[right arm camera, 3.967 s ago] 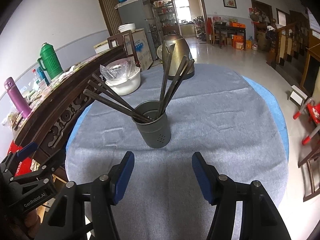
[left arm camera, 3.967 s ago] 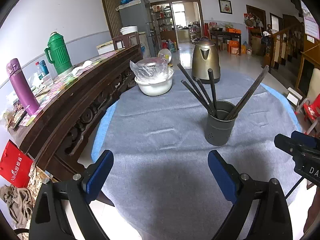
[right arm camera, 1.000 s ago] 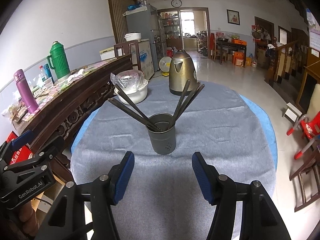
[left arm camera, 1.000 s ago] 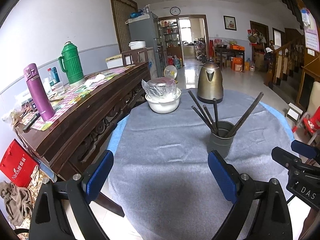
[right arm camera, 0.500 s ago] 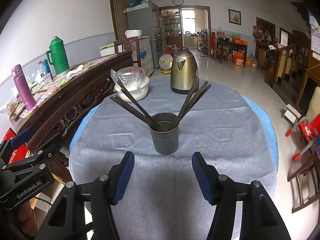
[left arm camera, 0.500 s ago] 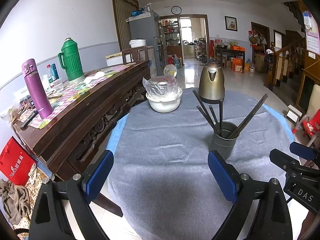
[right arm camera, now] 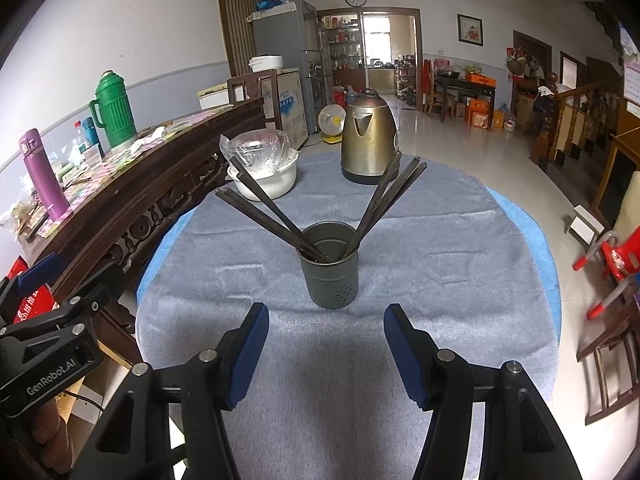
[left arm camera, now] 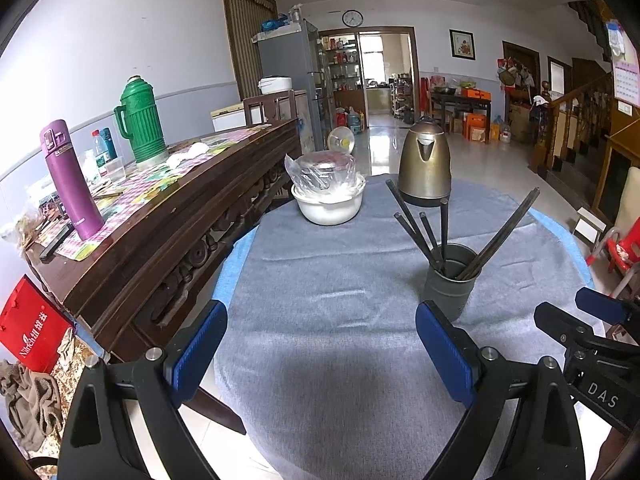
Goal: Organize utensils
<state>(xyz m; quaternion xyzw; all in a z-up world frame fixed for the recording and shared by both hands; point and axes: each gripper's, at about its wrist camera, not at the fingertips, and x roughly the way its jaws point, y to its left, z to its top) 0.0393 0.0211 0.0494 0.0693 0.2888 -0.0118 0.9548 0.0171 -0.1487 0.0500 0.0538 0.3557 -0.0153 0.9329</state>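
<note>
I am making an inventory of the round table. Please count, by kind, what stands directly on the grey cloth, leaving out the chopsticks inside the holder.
Kettle: 1
Bowl: 1
Holder: 1
Total: 3

Both of my hand-held grippers hang open and empty, tilted downward.

My left hand-held gripper [left arm camera: 320, 350] holds its blue pads [left arm camera: 199, 351] wide apart with nothing between them. My right hand-held gripper [right arm camera: 326, 354] has its jaws parted too, a narrower gap, and grips nothing. Each appears at the edge of the other's view, so they sit side by side, near each other but apart.
</note>
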